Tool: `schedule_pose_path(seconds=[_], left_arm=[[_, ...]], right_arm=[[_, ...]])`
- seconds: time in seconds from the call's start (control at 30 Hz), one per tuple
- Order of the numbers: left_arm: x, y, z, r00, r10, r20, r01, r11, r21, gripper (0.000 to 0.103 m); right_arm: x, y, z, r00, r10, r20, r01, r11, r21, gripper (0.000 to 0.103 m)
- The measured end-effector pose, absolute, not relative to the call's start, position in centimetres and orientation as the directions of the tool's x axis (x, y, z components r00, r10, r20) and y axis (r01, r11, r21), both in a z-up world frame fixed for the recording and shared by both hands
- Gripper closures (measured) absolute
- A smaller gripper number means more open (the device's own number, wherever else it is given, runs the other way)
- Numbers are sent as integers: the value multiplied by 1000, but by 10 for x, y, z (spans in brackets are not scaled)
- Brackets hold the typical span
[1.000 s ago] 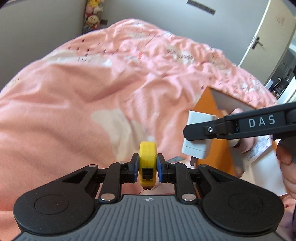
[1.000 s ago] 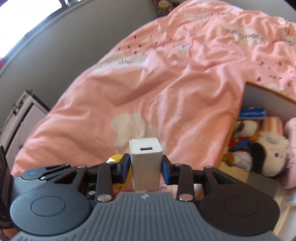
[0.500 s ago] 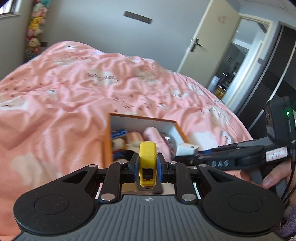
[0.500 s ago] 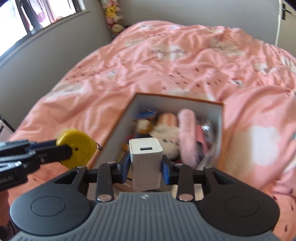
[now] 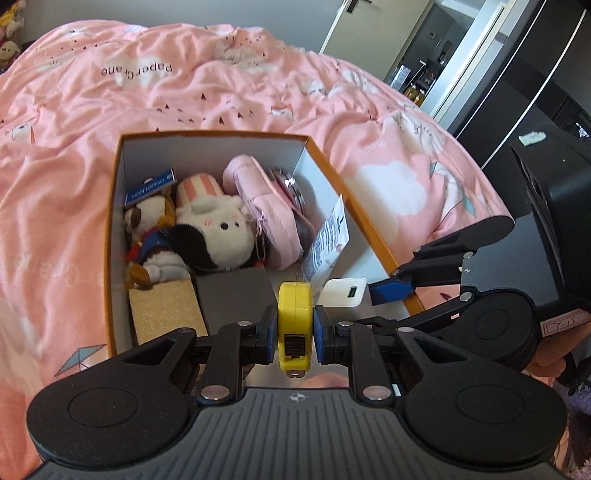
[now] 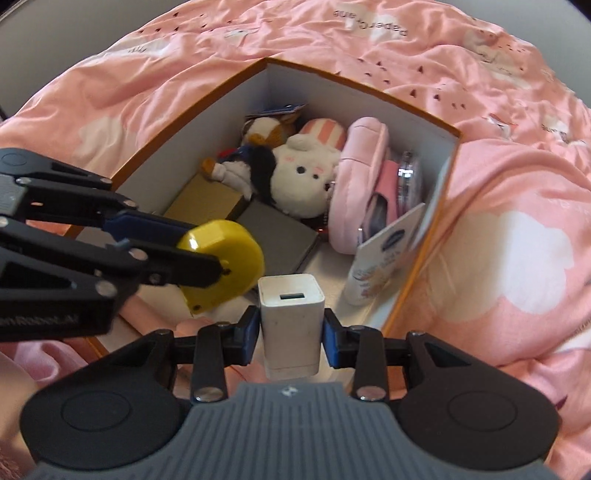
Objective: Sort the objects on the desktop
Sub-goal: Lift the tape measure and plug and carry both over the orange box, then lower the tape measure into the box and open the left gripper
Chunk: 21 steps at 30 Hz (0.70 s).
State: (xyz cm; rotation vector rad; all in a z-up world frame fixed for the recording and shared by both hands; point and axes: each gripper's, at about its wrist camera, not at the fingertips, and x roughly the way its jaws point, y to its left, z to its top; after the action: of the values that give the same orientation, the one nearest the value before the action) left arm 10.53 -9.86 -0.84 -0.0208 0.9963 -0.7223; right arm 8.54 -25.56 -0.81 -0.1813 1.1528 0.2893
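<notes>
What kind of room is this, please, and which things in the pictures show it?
Most likely a bedroom. A pink printed quilt covers what looks like a bed, an orange-rimmed cardboard box holding plush toys sits on it, and more soft toys are piled by the wall in the left wrist view.

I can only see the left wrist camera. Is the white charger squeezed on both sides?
Observer: Yes. The right gripper has a blue pad pressed on each side of the charger.
Operator: What does my yellow tape measure look like from there?
Observer: The tape measure shows its round side, clamped in the left gripper over the box's near end.
Operator: What's on the card's other side?
Observer: The card has a blue oval logo and stands against the box wall.
</notes>
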Motion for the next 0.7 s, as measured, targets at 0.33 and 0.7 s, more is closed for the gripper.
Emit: schedule_pose_path(seconds=[0.33, 0.7], left_arm=[[113, -97, -14, 329, -539, -775, 529, 785, -322, 81], [117, -91, -13, 335, -536, -775, 512, 794, -328, 81]], right_arm=[[88, -223, -32, 282, -2, -959, -694, 690, -206, 66], [93, -217, -58, 145, -12, -989, -850, 511, -131, 66]])
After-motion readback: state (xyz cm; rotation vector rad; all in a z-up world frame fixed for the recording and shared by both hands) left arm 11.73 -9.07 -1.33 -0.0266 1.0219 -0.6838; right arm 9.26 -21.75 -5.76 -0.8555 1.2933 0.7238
